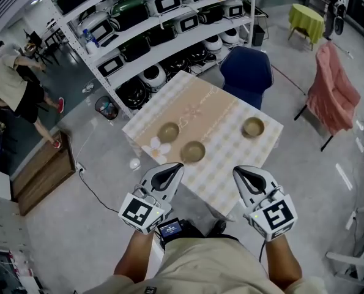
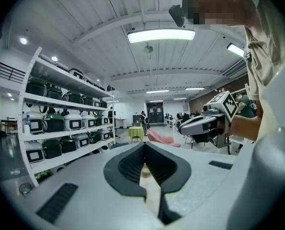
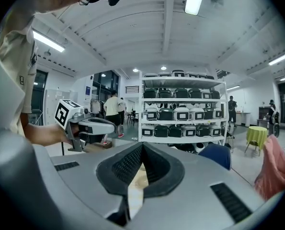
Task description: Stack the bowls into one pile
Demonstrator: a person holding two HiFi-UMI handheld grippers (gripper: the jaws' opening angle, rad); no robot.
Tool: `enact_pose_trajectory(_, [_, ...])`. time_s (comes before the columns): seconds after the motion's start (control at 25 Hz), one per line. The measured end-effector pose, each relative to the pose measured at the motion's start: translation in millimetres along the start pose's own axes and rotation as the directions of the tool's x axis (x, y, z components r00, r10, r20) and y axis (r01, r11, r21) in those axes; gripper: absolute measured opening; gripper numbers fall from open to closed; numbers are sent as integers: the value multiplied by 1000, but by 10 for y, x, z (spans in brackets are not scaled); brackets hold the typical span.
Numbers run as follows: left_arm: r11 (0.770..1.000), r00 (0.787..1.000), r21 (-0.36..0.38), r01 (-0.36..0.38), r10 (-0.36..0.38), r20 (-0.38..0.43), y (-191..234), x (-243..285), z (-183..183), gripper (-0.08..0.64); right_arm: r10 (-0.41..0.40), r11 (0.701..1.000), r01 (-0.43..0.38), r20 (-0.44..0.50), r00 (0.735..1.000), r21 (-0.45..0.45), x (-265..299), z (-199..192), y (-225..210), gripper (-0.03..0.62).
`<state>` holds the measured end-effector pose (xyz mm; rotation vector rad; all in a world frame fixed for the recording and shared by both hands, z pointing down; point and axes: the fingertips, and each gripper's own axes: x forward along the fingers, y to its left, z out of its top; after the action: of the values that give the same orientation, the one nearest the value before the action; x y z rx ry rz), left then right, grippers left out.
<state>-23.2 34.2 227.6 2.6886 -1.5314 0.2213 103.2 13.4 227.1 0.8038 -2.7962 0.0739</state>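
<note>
Nearest the person, two tongs hover side by side short of the bench. The left tongs (image 1: pixel 174 166) and the right tongs (image 1: pixel 239 171) each have their tips pressed together, with nothing between them.

Beyond them, three bowls sit apart on the bench (image 1: pixel 218 112), none stacked. The nearest bowl (image 1: pixel 193 151) stands just ahead of the left tongs. A second bowl (image 1: pixel 169 131) lies near it at 10 o'clock. The third bowl (image 1: pixel 253 127) stands well apart at 2 o'clock, by the bench's right edge.

The bench carries one pale checked cloth with a white flower print (image 1: pixel 159 147) at its near-left corner.

Farther off, a blue chair (image 1: pixel 247 72) stands at 12 o'clock. Behind it, a long shelf rack (image 1: pixel 163 26) is loaded with cookers. A pink-draped chair (image 1: pixel 331 90) stands at 2 o'clock, with a yellow-green table (image 1: pixel 306 18) beyond it. One person (image 1: pixel 10 84) stands at 10 o'clock on the grey floor.
</note>
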Motion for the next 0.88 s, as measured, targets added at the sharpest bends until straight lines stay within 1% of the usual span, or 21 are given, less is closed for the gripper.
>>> enact_pose_trajectory(0.2, [999,999,-21,-32,33,2,216,118,-80,6,4,1000,-4,-12,1000,-2,177,-35,-141,3])
enact_pose_trajectory(0.32, [999,999,-26,-37,37,2,377,200,-115,6,2,1000,-2,-20,1000,13,287,-55,-216,3])
enact_pose_trajectory(0.4, [999,999,-32,-35,35,5,496,270,-148,6,-15,1000,15,-28,1000,13,371,-62,-295,3])
enact_pose_trajectory(0.52, [999,1000,-20,-25,24,-2,685,365,-184,7,-35,999,36,-32,999,12,510,-57,-370,3])
enact_pose_trajectory(0.64, [999,999,-16,-38,38,-9,961,445,-243,6,-41,999,41,-32,999,4,716,-32,-430,3])
enact_pose_trajectory(0.72, [998,999,-25,-52,51,-19,1166,492,-310,6,-48,999,48,-38,998,18,872,-5,-473,3])
enact_pose_trajectory(0.88, [996,995,-27,-84,83,-58,1608,576,-511,7,-44,998,46,-35,998,38,1231,40,-533,3])
